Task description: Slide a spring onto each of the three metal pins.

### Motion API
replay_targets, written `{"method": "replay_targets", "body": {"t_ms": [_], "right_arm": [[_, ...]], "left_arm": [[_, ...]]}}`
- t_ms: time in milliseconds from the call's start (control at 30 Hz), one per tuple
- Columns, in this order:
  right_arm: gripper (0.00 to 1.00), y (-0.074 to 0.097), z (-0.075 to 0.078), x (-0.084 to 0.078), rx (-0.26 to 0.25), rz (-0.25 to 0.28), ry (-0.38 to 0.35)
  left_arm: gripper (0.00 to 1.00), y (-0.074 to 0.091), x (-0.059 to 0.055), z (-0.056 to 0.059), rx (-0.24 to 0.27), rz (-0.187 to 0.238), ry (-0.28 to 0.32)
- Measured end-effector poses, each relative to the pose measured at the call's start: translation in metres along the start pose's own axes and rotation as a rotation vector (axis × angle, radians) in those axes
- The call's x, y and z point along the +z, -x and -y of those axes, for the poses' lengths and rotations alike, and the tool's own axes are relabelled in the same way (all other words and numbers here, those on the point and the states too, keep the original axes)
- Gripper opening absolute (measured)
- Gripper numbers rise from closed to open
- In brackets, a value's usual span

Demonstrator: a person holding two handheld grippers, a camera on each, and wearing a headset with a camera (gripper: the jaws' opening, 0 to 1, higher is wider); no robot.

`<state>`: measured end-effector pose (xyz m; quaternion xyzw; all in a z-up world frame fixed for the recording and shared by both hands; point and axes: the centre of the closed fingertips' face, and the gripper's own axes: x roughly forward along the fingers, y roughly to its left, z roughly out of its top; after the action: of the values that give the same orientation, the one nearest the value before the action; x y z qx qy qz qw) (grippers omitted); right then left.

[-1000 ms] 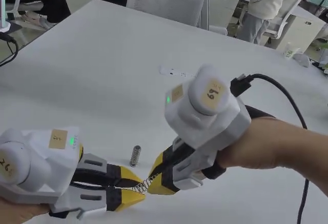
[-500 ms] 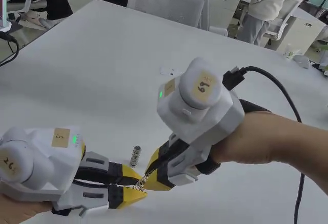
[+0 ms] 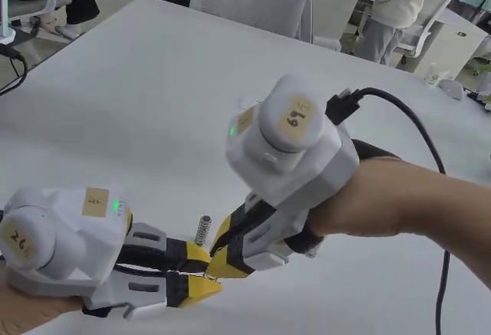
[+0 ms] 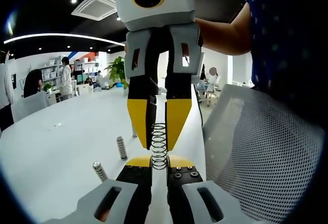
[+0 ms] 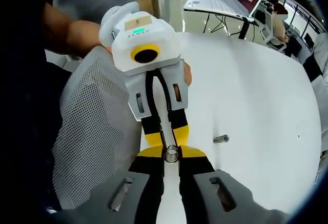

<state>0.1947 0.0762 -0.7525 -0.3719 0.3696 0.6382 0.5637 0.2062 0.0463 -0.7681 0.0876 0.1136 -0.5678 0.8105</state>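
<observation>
Low in the middle of the frame, the left claw [image 4: 159,162] and right claw [image 5: 171,155] meet tip to tip, each closed on one end of a spring [image 4: 159,141]. At lower left, a second spring [image 4: 121,147] and a third spring [image 4: 100,171] stand on the white desk [image 4: 56,142].

White table [image 3: 153,82], grey office chairs [image 3: 245,1]
</observation>
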Motion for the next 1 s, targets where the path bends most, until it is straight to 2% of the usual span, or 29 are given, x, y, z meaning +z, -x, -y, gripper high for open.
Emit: {"method": "replay_targets", "body": {"t_ms": [267, 533, 800, 1000], "right_arm": [[0.07, -0.001, 0.0, -0.003, 0.0, -0.02, 0.014], [0.07, -0.001, 0.002, 0.0, -0.004, -0.021, 0.021], [0.07, 0.001, 0.007, 0.0, -0.021, -0.029, 0.031], [0.07, 0.004, 0.01, -0.004, -0.034, -0.033, 0.023]], "left_arm": [[0.02, 0.0, -0.002, 0.001, 0.001, -0.006, -0.008], [0.04, 0.001, -0.001, -0.001, 0.012, -0.001, -0.002], [0.12, 0.002, -0.004, -0.001, 0.015, -0.009, 0.014], [0.24, 0.004, -0.009, -0.002, 0.031, -0.004, 0.034]]}}
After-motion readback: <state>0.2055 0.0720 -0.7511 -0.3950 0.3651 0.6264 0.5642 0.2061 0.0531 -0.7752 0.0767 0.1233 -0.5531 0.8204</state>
